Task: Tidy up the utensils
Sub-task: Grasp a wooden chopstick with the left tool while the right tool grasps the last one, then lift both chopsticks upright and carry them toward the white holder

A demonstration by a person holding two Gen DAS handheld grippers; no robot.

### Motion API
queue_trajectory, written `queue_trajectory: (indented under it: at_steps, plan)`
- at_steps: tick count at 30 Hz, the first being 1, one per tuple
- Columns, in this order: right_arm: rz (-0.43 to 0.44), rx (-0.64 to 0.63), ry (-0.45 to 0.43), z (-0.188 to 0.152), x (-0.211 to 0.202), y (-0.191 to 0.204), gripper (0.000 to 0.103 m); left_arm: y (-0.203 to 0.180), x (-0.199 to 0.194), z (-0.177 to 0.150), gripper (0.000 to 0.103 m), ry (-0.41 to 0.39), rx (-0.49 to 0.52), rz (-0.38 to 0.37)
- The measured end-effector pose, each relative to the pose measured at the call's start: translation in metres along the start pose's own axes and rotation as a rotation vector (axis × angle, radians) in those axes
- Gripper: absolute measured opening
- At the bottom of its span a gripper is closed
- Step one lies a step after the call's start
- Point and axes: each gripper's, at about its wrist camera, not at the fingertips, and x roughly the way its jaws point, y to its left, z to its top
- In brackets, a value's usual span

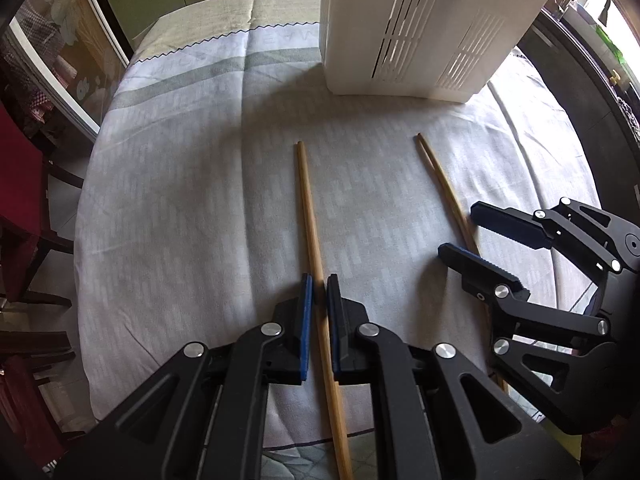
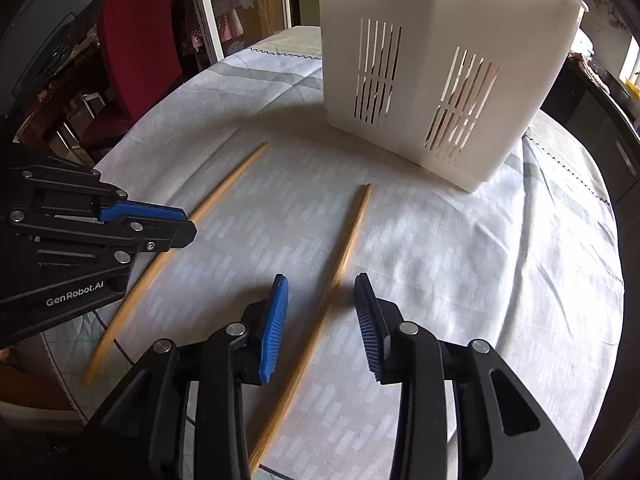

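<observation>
Left gripper [image 1: 319, 280] is pinched on one chopstick [image 1: 310, 216] lying on the cloth [image 1: 180, 200] in front of the white holder [image 1: 420, 32], while the right gripper [image 2: 321, 280] is held spread astride the second chopstick [image 2: 352, 228] beside it, untouched.

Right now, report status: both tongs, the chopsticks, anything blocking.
Left tongs shut on left chopstick. Right tongs open, straddling right chopstick, not gripping. White slotted utensil holder upright behind; nothing in the way.
</observation>
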Motion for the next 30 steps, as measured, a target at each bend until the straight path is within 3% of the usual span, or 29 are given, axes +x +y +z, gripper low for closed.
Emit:
queue_trajectory:
  at_steps: [3, 7, 14, 19, 21, 22, 24, 30]
  plan:
    - [0.002, 0.01, 0.008, 0.004, 0.001, -0.01, 0.014, 0.005, -0.001, 0.003, 0.008, 0.007, -0.022, -0.011]
    - [0.024, 0.018, 0.021, 0.003, 0.001, -0.022, 0.008, 0.013, -0.005, 0.009, 0.008, -0.005, -0.037, -0.003]
    - [0.03, 0.091, -0.012, -0.009, -0.013, -0.053, 0.007, 0.014, 0.003, 0.015, 0.012, 0.028, -0.041, -0.019]
    - [0.039, 0.153, -0.096, -0.019, -0.043, -0.072, 0.007, 0.008, 0.005, 0.022, 0.027, 0.044, -0.042, -0.046]
    - [0.046, 0.171, -0.125, -0.022, -0.054, -0.079, 0.007, 0.006, 0.006, 0.025, 0.026, 0.039, -0.031, -0.027]
    - [0.048, 0.182, -0.142, -0.024, -0.06, -0.081, 0.007, 0.003, 0.007, 0.026, 0.015, 0.038, -0.028, -0.014]
    - [0.057, 0.199, -0.171, -0.026, -0.069, -0.085, 0.007, 0.0, 0.008, 0.029, 0.007, 0.032, -0.028, -0.003]
    - [0.084, 0.287, -0.348, -0.042, -0.108, -0.091, 0.007, 0.0, -0.001, 0.027, 0.006, -0.036, -0.029, -0.015]
